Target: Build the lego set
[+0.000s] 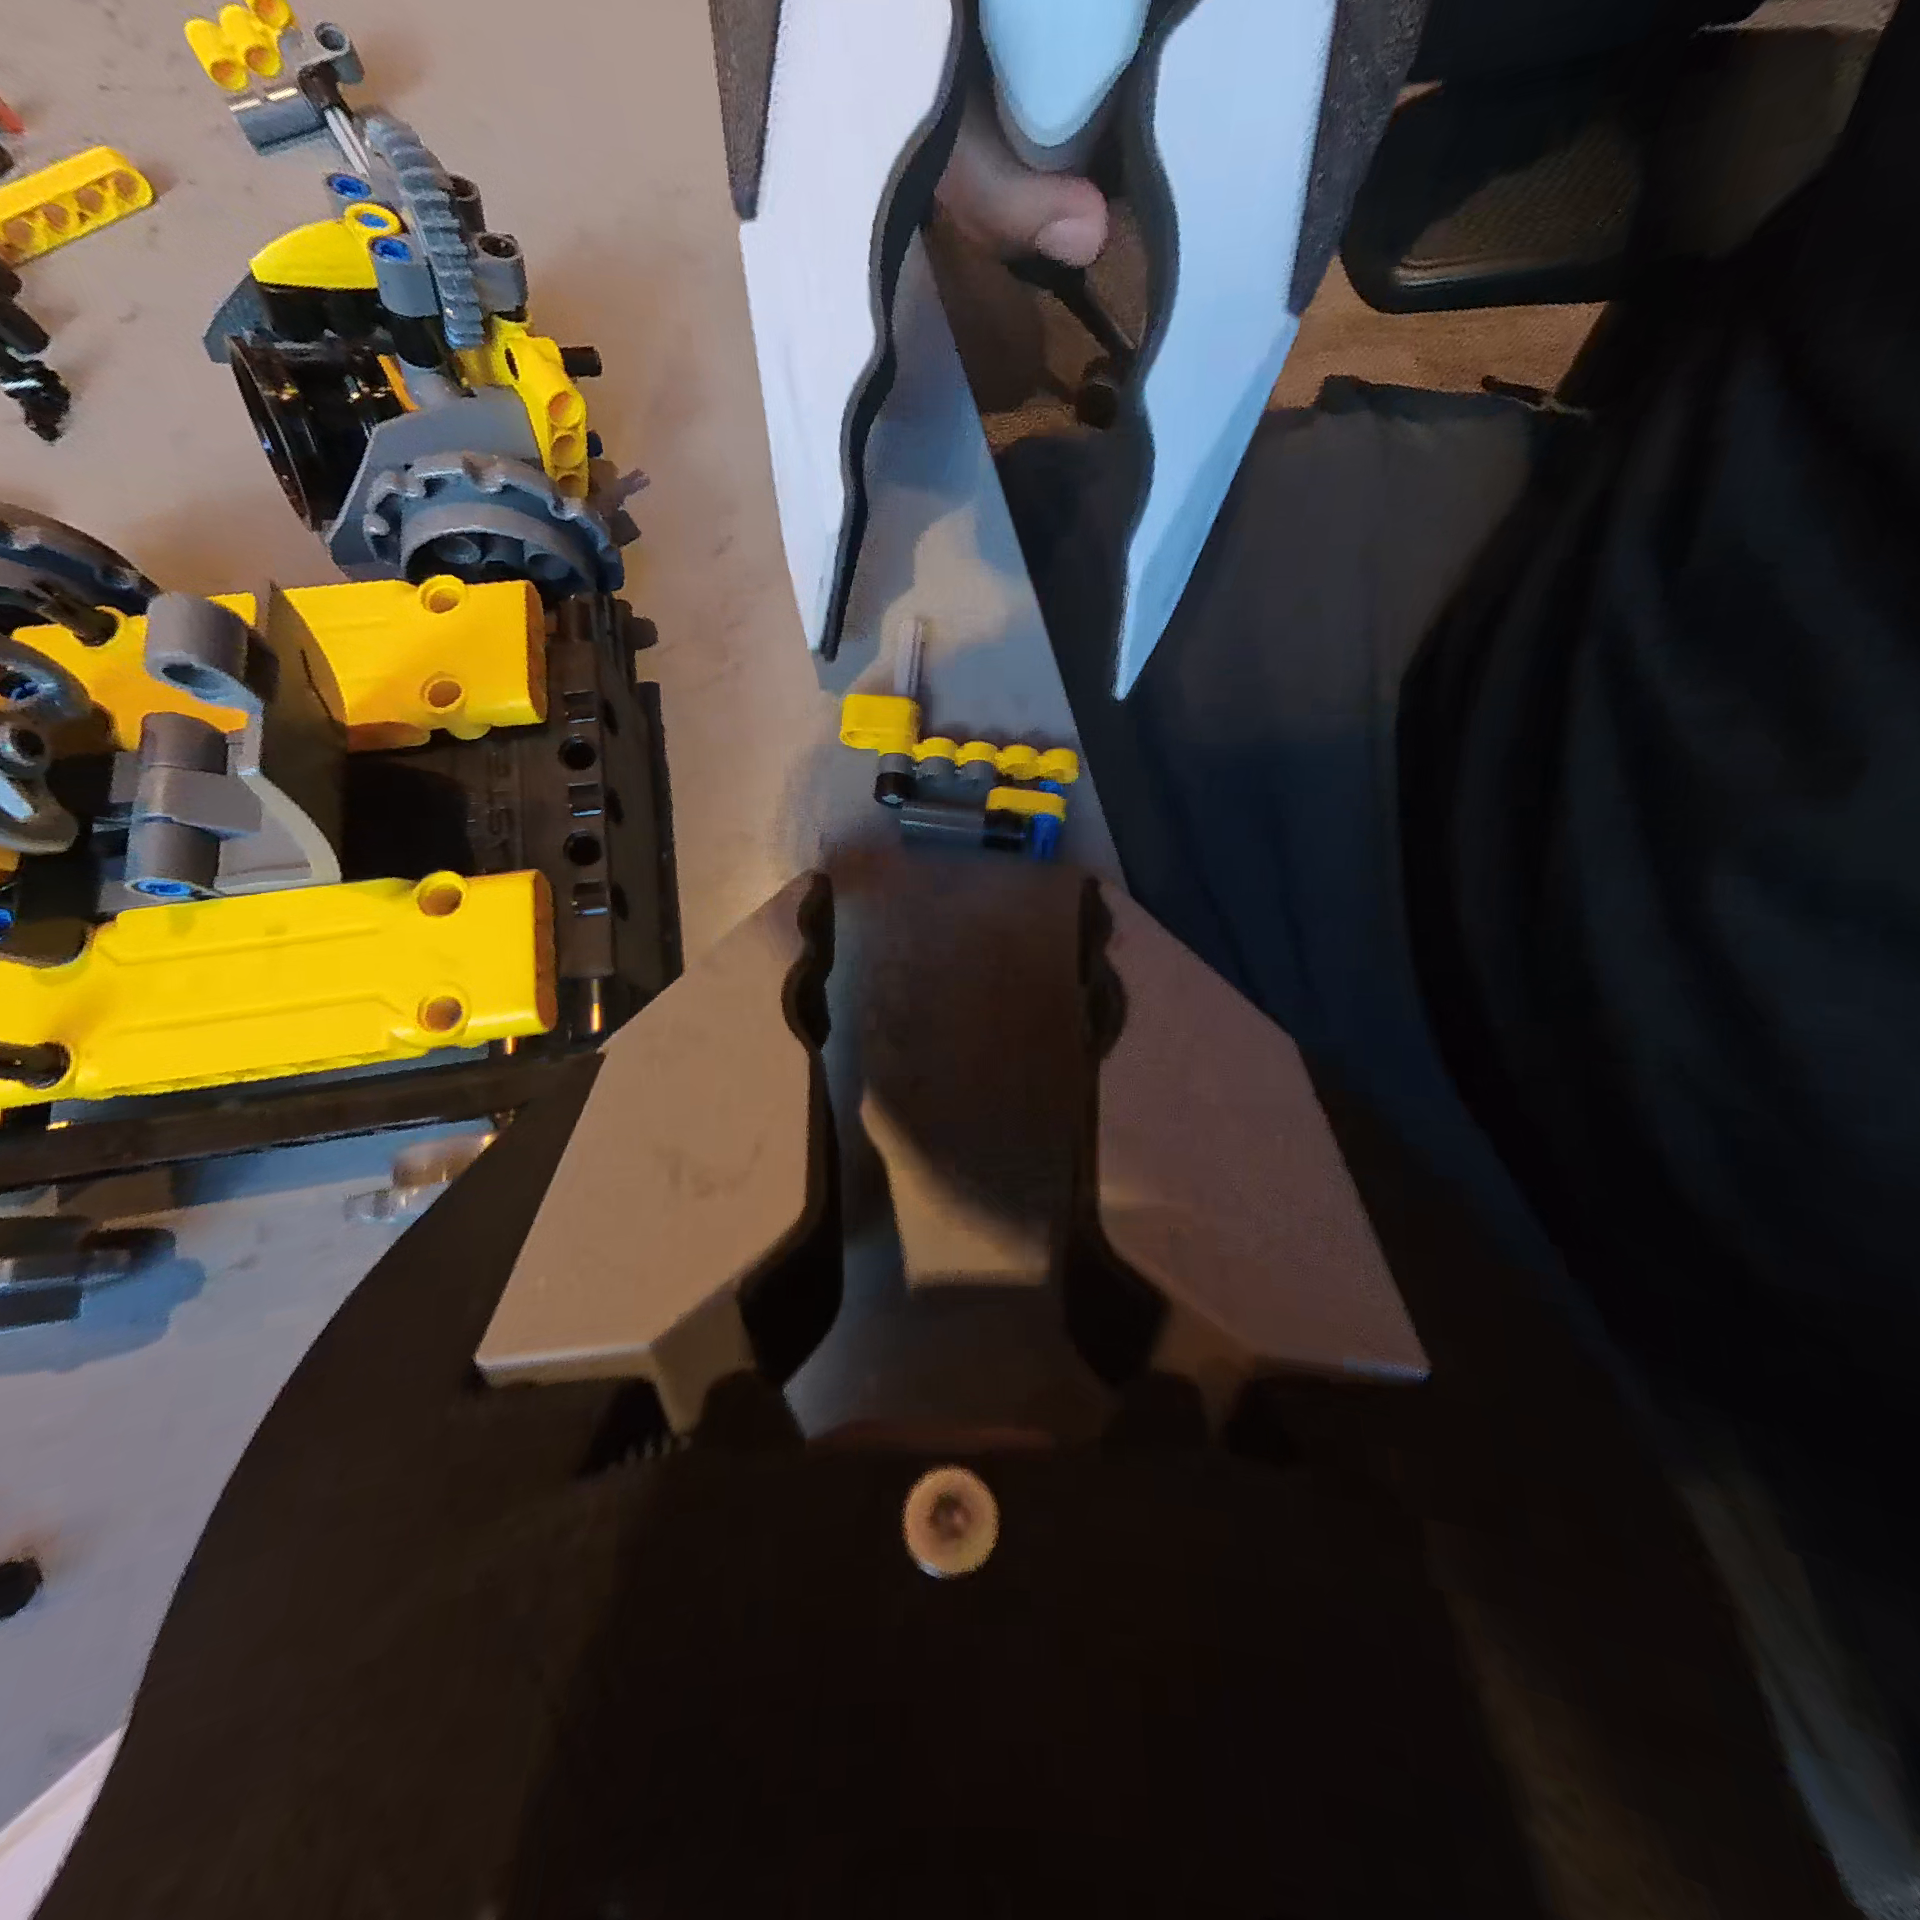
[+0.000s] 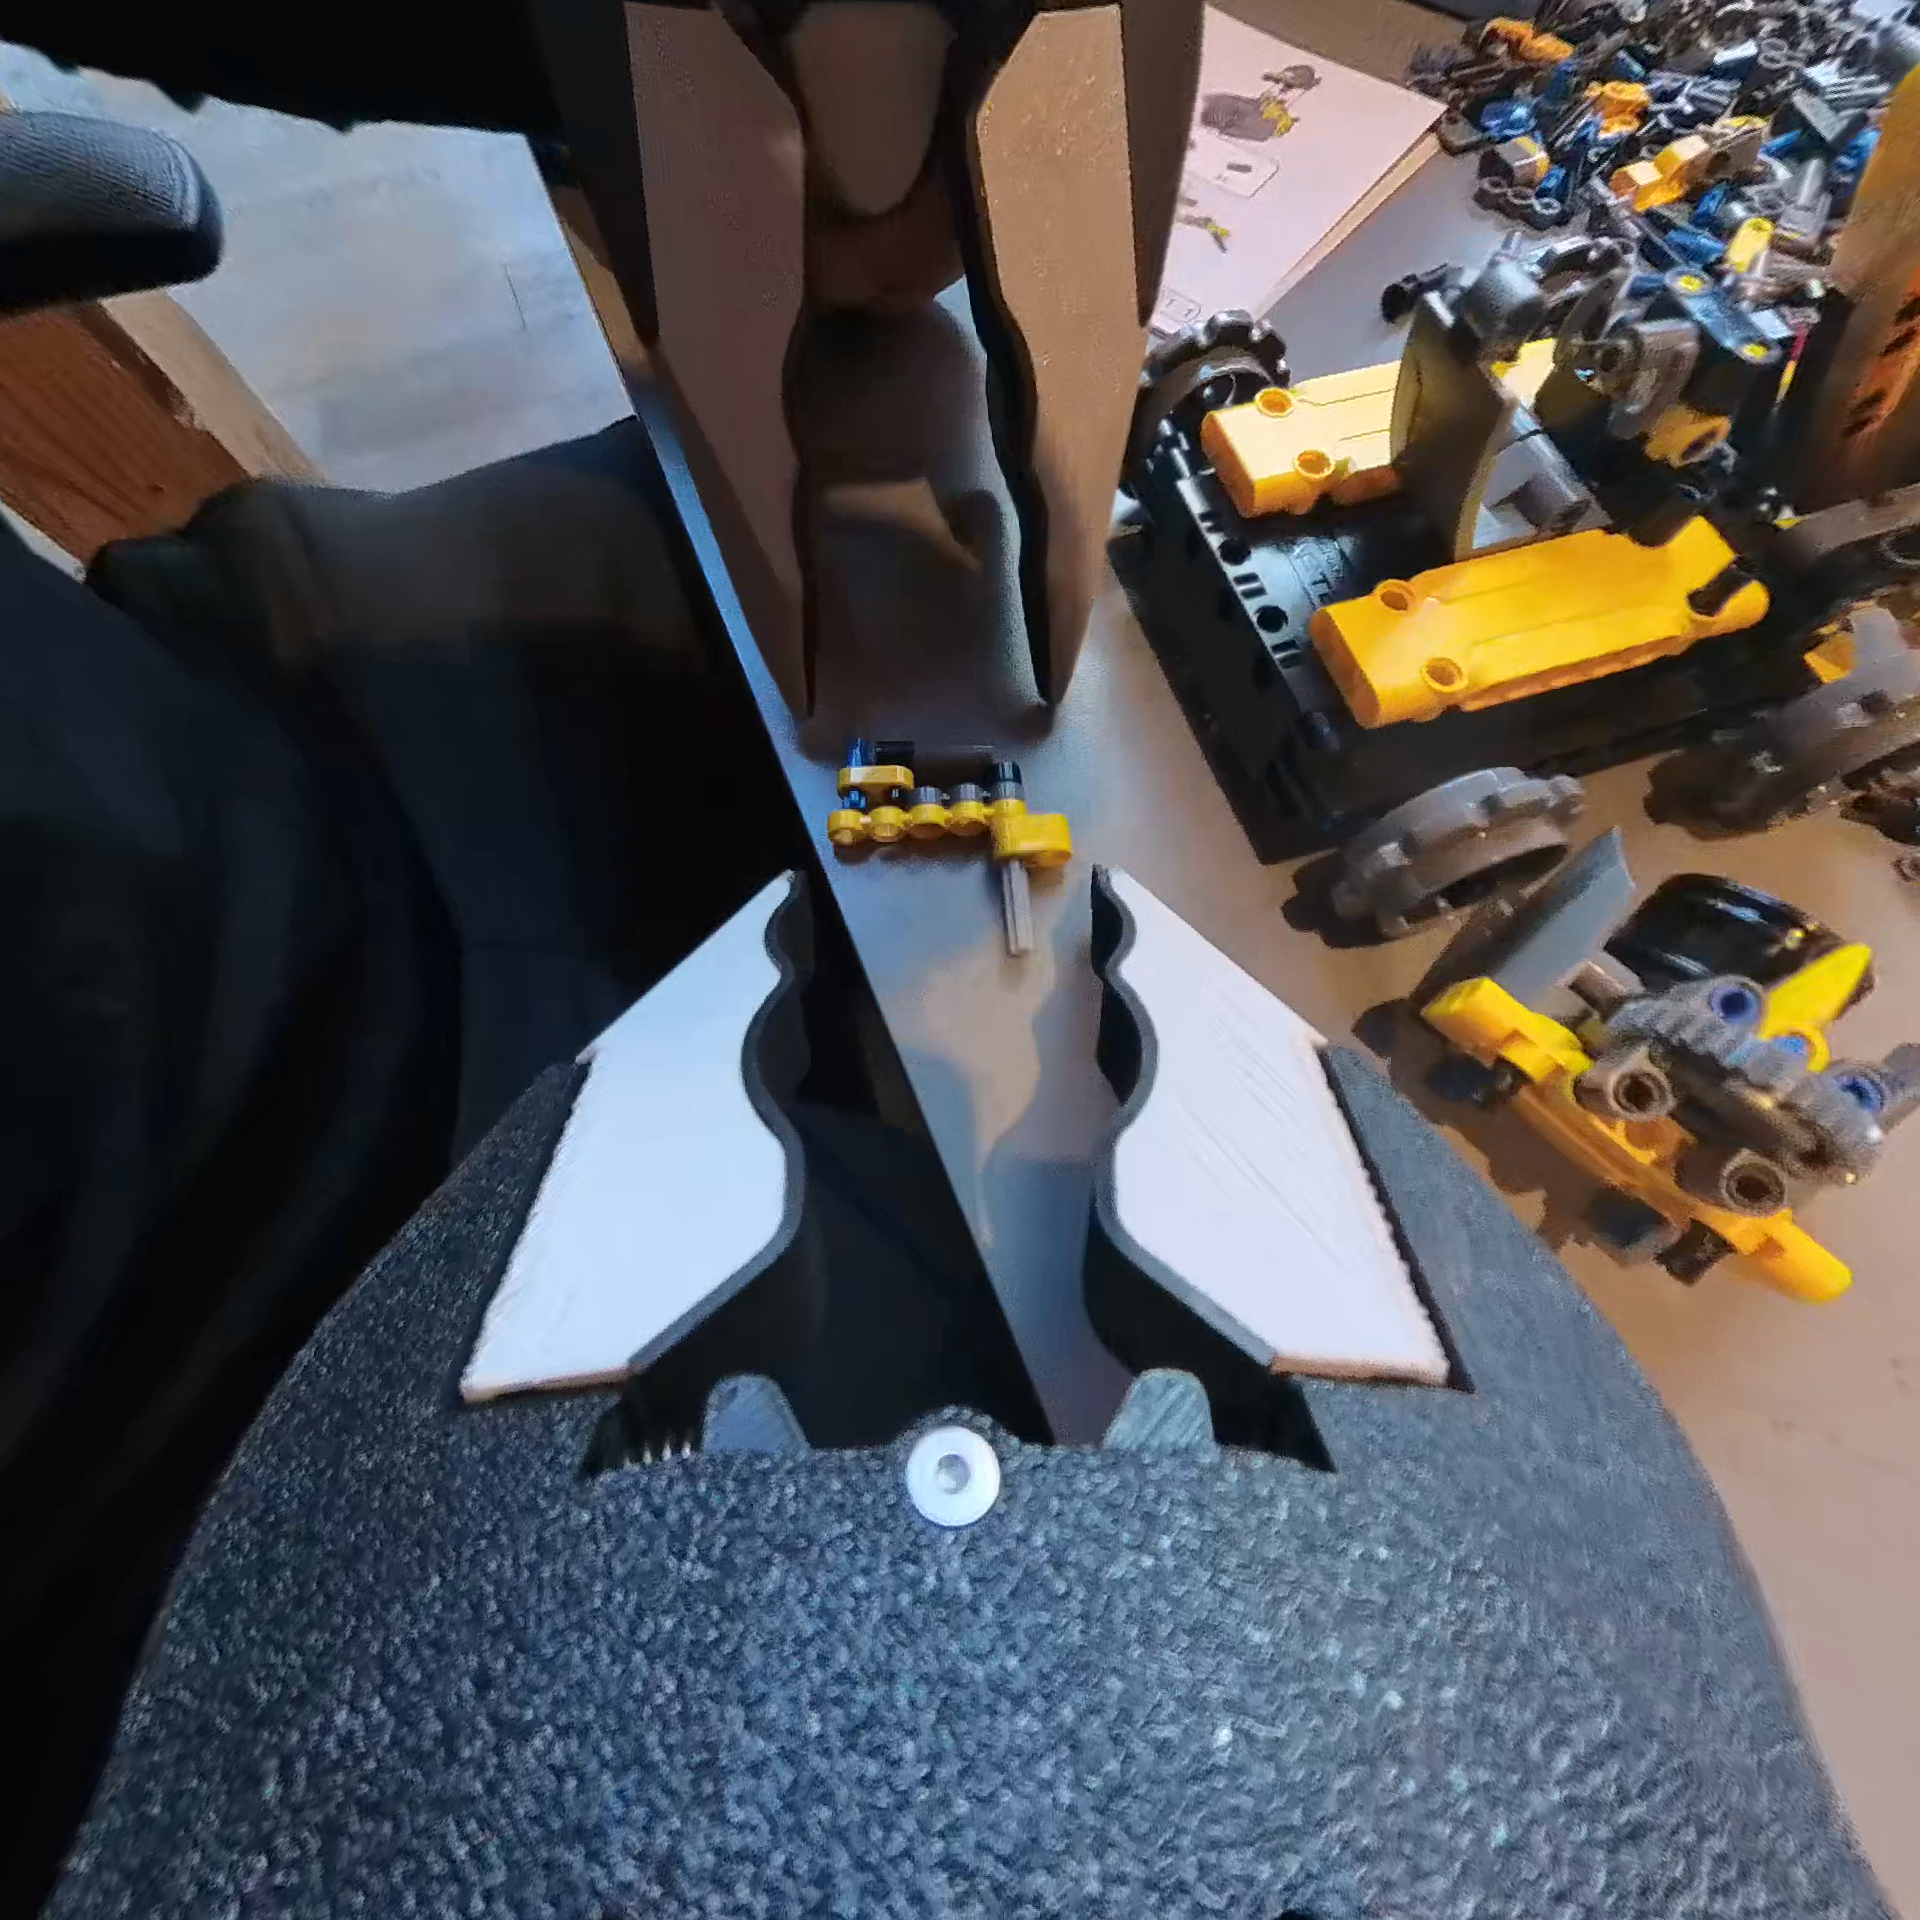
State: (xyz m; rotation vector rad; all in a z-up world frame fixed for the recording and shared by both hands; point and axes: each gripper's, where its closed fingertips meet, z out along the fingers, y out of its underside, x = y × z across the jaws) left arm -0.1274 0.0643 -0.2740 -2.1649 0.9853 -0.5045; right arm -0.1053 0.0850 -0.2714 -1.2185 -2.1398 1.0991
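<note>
Glossy yellow-and-black plastic brick vehicle (image 2: 1507,623) sits at two o'clock on the smooth matt beige table (image 2: 1714,1403); rough speckled black gripper housing (image 2: 935,1662) lies below.

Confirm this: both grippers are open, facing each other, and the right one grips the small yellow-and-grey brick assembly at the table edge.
Not gripped. In the right wrist view the small assembly lies free on the table between the open right gripper and left gripper.

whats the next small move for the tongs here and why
Probably ease the right tongs forward and close on the small yellow and grey brick piece. It lies free near the table edge, between both open tongs; the left tongs face it too.
</note>
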